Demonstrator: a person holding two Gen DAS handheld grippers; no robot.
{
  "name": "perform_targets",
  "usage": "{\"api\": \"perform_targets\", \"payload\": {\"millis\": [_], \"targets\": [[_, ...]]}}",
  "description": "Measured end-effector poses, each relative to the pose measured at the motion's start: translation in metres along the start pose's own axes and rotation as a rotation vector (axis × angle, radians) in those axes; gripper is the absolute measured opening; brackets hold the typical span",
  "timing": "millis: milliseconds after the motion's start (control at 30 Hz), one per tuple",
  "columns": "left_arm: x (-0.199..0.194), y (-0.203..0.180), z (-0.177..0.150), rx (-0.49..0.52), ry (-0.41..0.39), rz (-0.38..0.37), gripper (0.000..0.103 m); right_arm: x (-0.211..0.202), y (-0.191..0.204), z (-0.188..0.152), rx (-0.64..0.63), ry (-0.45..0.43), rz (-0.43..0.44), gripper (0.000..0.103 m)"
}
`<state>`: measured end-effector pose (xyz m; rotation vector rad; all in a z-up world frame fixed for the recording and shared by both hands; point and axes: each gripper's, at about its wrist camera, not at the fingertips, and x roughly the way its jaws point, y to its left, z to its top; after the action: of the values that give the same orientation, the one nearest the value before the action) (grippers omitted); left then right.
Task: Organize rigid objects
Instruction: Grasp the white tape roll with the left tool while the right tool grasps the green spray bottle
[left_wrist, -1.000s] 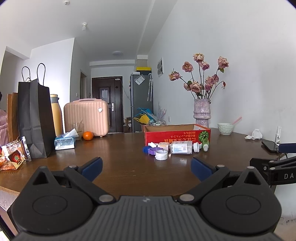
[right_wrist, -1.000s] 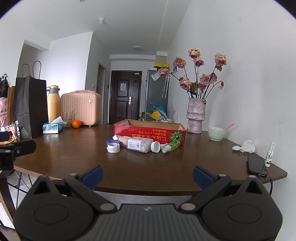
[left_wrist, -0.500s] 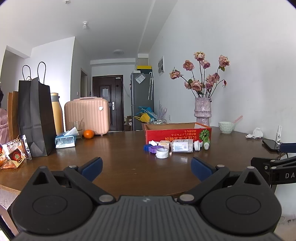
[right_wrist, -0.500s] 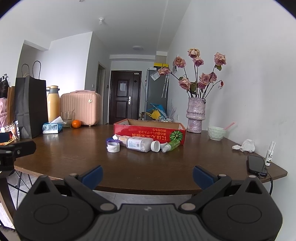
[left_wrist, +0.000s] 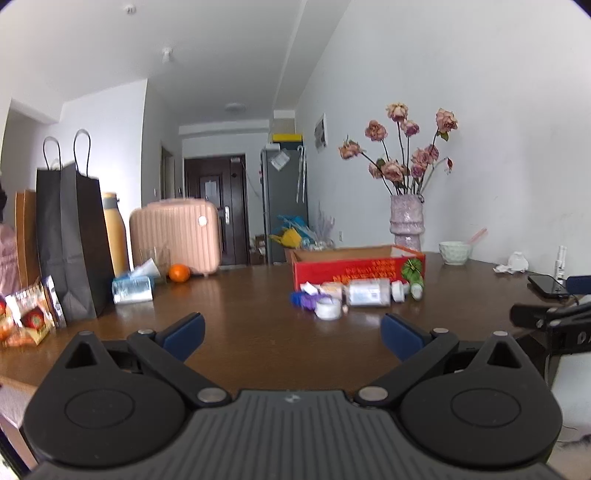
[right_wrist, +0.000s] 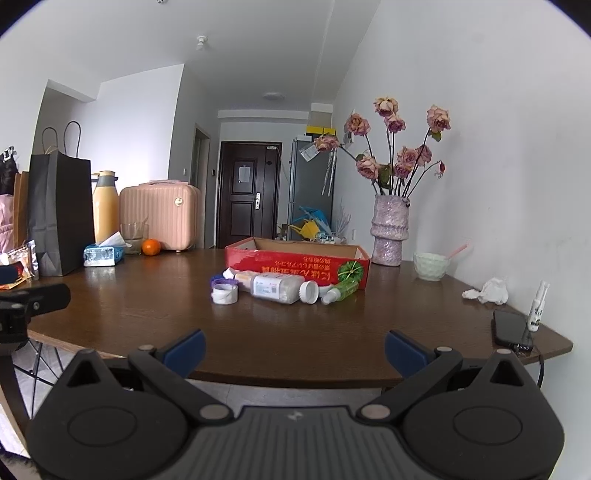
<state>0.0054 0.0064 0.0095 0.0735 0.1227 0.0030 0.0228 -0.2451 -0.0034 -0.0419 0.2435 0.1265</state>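
Your left gripper (left_wrist: 291, 334) & right gripper (right_wrist: 294, 345) both sit wide open, nothing held, well short of the red box (right_wrist: 297, 264). Clear bottle (right_wrist: 275, 288), white jar (right_wrist: 224, 294), green bottle (right_wrist: 341, 290) lie just in front of the box on the table (right_wrist: 295, 343).

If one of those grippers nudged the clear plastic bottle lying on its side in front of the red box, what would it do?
The clear plastic bottle with the white cap is round and lies on its side, so it would probably roll on the smooth brown wooden table. It looks rigid and fairly light. It might bump the green bottle or the red cardboard box close by.
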Motion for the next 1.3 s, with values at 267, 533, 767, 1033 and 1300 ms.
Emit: {"api": "perform_targets", "payload": {"millis": [267,533,767,1033,1300], "targets": [[0.069,0.012,0.009,0.022,-0.028,-0.002,0.103,0.047,-0.007,0.025,0.002,-0.094,-0.013,0.103],[0.142,0.022,0.010,-0.107,0.120,-0.071,0.103,0.127,-0.007,0.032,0.011,-0.002,0.034,0.103],[0.210,0.020,0.017,-0.087,0.247,-0.118,0.103,0.200,-0.021,0.044,0.041,0.100,0.117,0.103],[0.295,-0.010,0.019,-0.063,0.359,-0.215,0.098,0.270,-0.040,0.054,-0.013,0.214,0.084,0.102],[0.353,-0.018,0.005,-0.093,0.508,-0.214,0.072,0.343,-0.080,0.055,0.112,0.364,0.020,0.070]]}}
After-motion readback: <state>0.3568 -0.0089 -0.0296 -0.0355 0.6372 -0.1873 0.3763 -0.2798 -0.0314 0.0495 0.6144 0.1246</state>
